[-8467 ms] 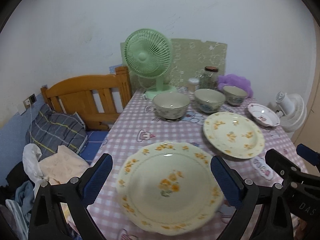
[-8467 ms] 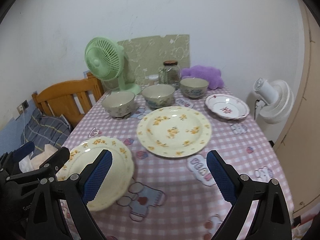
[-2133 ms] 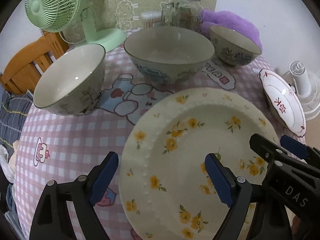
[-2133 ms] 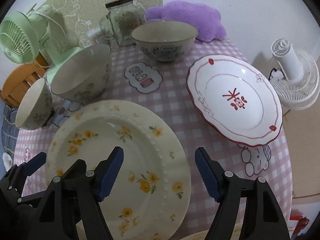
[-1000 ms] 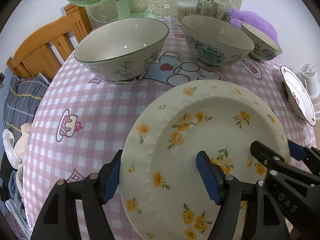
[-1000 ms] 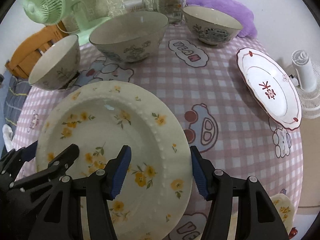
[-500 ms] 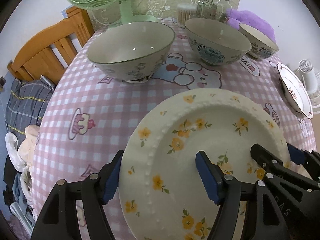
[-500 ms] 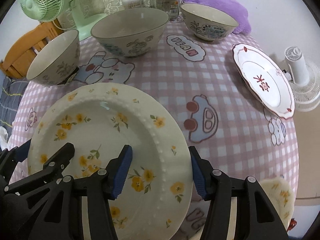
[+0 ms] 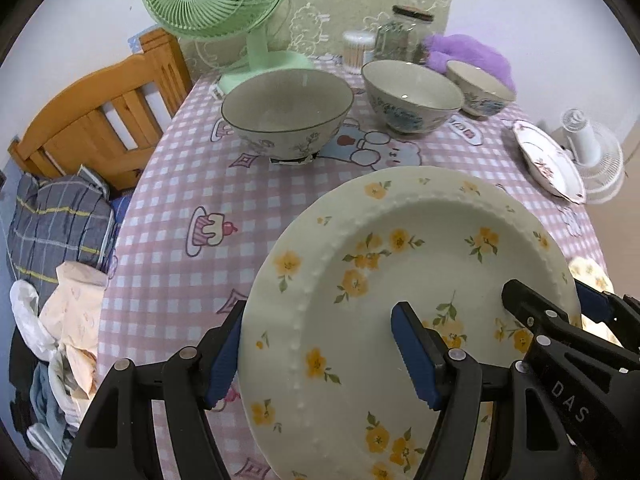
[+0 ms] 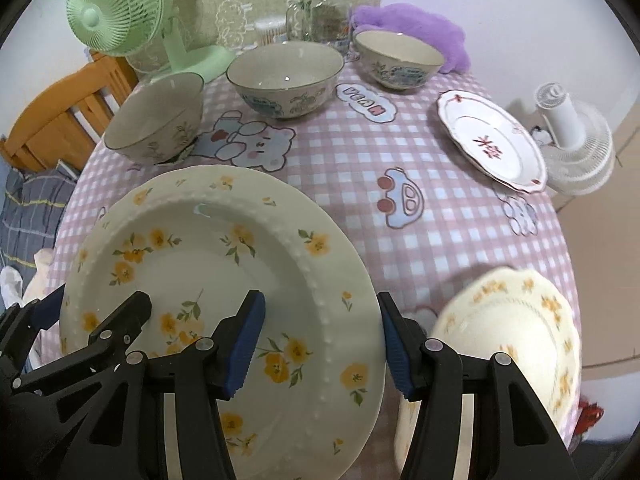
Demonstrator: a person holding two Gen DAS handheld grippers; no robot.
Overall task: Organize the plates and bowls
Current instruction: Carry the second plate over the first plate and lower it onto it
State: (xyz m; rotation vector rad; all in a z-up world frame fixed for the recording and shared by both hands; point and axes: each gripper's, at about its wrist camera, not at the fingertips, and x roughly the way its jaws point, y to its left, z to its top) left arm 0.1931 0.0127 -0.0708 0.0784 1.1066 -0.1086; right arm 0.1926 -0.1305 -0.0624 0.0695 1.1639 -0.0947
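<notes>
I held the yellow-flowered plate above the near end of the checked tablecloth, my left gripper clamped on its left rim and my right gripper on its right. Beyond the plate stood three bowls; a second flowered plate, blurred, apparently lay just right of it.
</notes>
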